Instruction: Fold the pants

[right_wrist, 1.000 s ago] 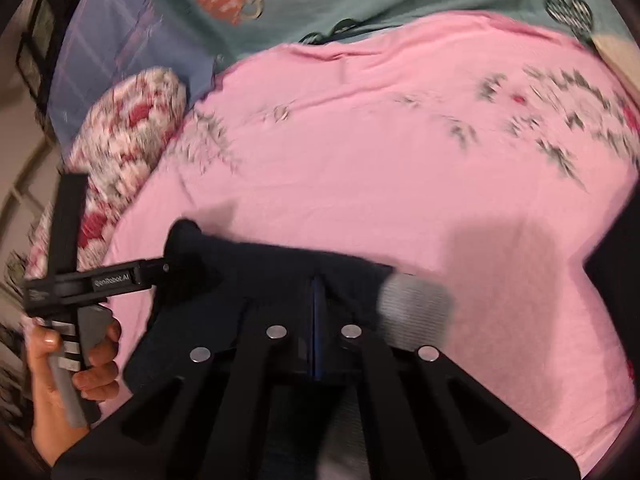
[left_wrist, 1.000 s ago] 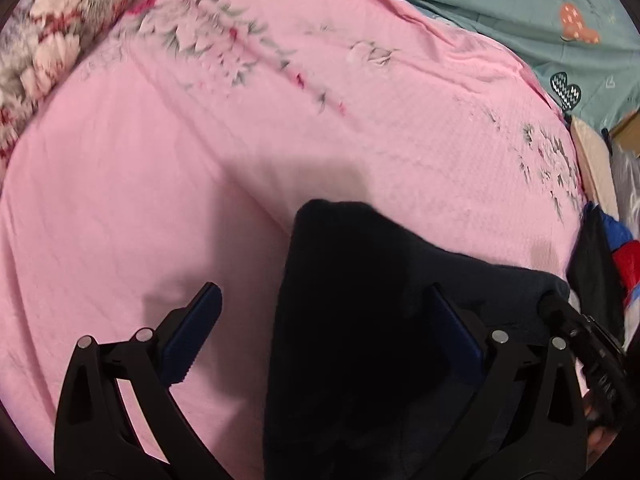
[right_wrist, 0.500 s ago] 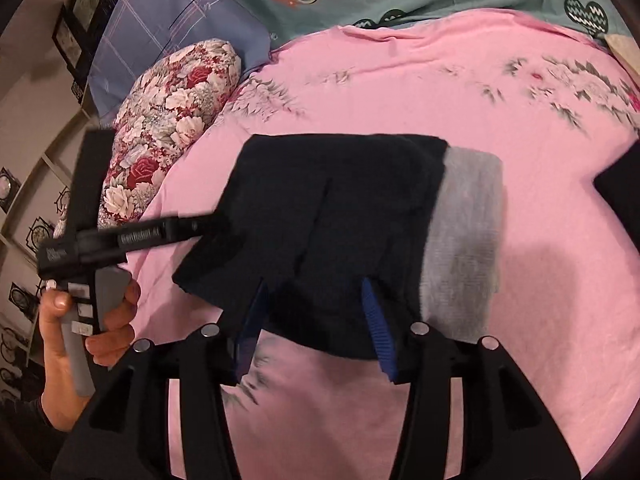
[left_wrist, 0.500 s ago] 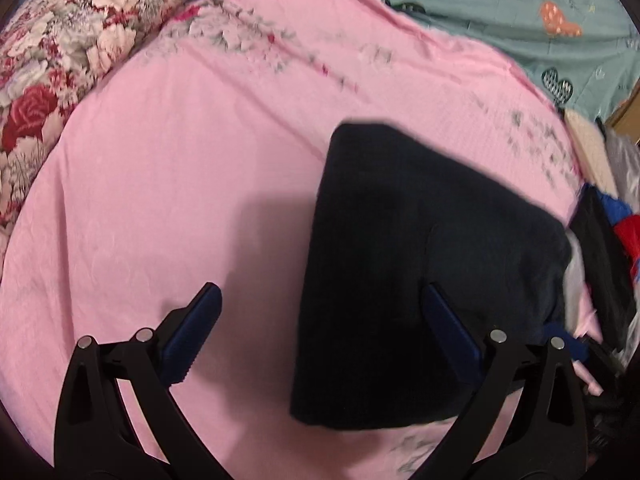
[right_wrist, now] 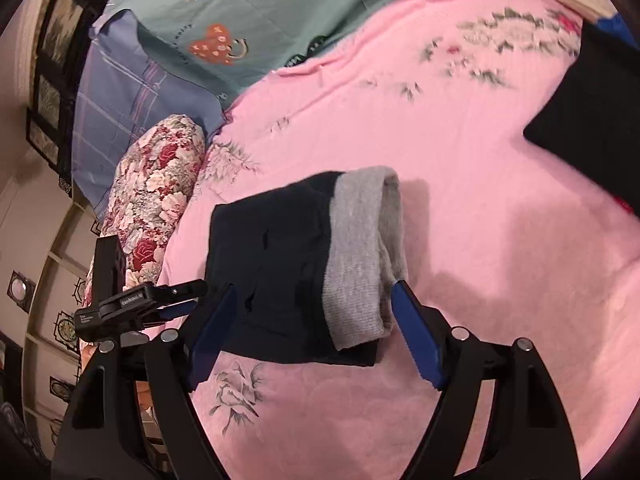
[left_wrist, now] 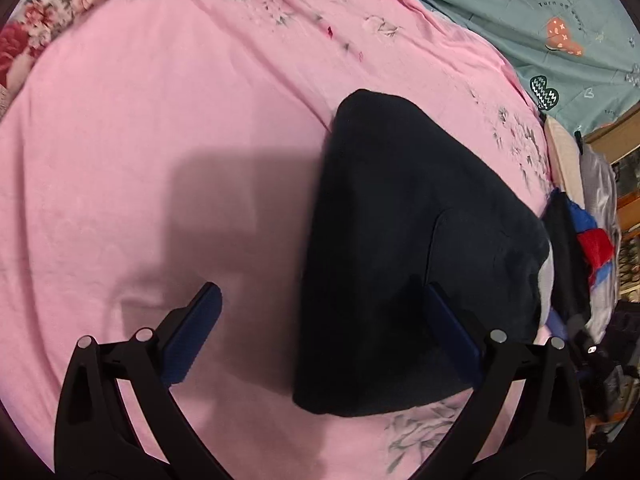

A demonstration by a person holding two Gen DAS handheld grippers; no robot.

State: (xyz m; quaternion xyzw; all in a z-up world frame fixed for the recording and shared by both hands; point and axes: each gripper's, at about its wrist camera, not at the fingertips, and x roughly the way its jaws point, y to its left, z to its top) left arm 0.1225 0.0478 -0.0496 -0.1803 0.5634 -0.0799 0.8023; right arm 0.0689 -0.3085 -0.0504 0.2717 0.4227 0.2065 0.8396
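Note:
The dark navy pants [left_wrist: 400,248] lie folded in a compact bundle on the pink bedsheet [left_wrist: 160,120]. In the right wrist view the same pants [right_wrist: 276,264] show a grey inner waistband [right_wrist: 360,256] turned out on their right side. My left gripper [left_wrist: 324,328] is open above the sheet, its right finger over the bundle's near edge, its left finger over bare sheet. My right gripper [right_wrist: 312,328] is open too, hovering over the bundle's near edge with nothing between its fingers. The left gripper [right_wrist: 176,300] also appears at the left of the right wrist view.
A floral pillow [right_wrist: 160,196] lies at the left end of the bed, with a blue pillow [right_wrist: 124,104] and a teal quilt [right_wrist: 280,12] behind. Another dark garment [right_wrist: 592,120] sits at the right. Red and blue clothes [left_wrist: 592,244] pile up beside the bed.
My right gripper went from shut on the pants to open and drew back above them. The bundle now lies flat on the sheet. My left gripper stayed open and lifted away.

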